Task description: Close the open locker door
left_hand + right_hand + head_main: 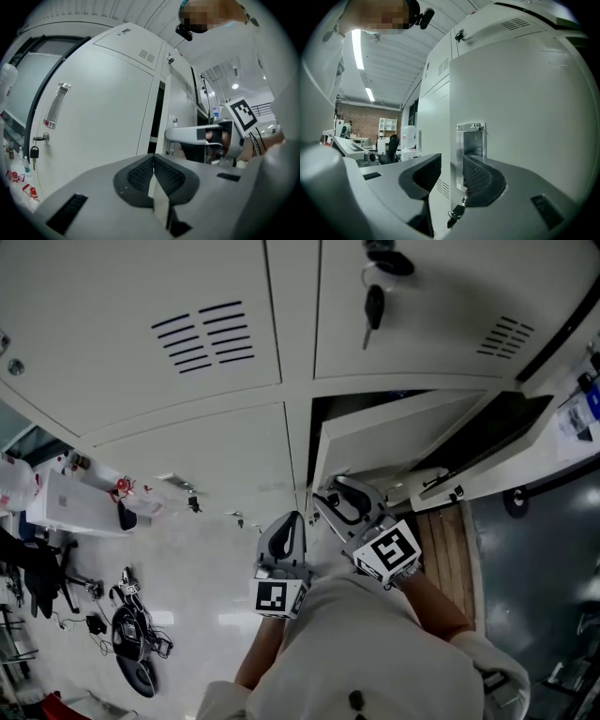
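Note:
A wall of white lockers fills the head view, and one lower locker door (394, 435) stands ajar, with a dark gap (349, 405) above it. My right gripper (343, 506) sits at that door's free edge. In the right gripper view its jaws (451, 176) stand apart with the door's edge between them, no pad clearly pressing. The door's recessed metal handle (471, 143) is just beyond, and a key (454, 214) hangs below it. My left gripper (283, 538) hangs beside the right one, off the lockers, with its pads (153, 174) shut together on nothing.
A key (373, 306) hangs from an upper locker's lock. A dark-edged cabinet door (487, 432) stands open to the right. Cables and black gear (131, 643) lie on the pale floor at left, near a white table (70, 504). A wooden strip (445, 549) is below the lockers.

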Tool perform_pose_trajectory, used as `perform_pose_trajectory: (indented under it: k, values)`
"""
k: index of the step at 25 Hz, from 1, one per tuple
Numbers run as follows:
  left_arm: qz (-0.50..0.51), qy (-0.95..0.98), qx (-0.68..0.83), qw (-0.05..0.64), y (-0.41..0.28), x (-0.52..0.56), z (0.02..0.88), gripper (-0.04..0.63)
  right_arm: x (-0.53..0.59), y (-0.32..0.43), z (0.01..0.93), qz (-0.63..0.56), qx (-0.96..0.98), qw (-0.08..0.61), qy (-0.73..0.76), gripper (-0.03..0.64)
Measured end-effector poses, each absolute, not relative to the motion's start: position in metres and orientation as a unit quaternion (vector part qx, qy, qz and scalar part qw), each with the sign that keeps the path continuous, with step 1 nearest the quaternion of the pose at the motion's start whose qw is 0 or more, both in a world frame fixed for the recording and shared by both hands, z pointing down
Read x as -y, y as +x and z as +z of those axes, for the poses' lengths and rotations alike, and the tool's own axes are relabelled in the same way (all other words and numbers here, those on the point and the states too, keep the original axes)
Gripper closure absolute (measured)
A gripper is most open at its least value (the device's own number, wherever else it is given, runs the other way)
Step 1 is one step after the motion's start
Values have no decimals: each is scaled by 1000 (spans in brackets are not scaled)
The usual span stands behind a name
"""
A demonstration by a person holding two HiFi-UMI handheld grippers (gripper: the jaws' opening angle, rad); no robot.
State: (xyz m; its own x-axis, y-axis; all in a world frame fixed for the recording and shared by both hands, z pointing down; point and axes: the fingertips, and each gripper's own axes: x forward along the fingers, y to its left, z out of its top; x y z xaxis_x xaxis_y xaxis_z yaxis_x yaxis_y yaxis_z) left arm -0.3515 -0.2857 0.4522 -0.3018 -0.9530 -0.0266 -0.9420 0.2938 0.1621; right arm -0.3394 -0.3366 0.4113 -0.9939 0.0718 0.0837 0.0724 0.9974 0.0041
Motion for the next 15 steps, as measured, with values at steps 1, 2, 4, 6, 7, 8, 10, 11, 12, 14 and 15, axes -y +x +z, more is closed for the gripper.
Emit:
perform_pose_trajectory:
  k: [1,2,4,6,7,8,10,11,12,14,15]
  values:
    - [-73,593,801,38,-354,285,452,588,339,-343,411,-1,999,41,-27,482]
    - [-74,595,799,39,-357,284,452,588,341,-347,411,0,999,41,-20,482]
    - [-74,600,796,41,-362,282,454,588,345,-354,411,1,999,42,-6,482]
    - [-74,603,793,45,-367,279,456,588,349,-360,411,4,999,41,9,481]
    - [-73,604,792,47,-369,277,457,588,351,-362,411,5,999,40,16,479]
    - [-72,605,791,48,-372,276,458,588,352,-365,411,6,999,39,23,477]
    - [-71,608,789,49,-376,273,458,588,355,-369,410,10,999,37,37,473]
    - [-71,610,788,49,-379,272,459,588,357,-370,410,11,998,37,42,472]
    - [-70,612,786,50,-381,271,459,588,358,-372,410,11,998,36,47,471]
    - [-68,614,785,51,-385,268,461,588,360,-374,410,12,998,36,53,470]
    - [-67,614,785,51,-387,267,462,588,361,-375,410,12,998,36,55,469]
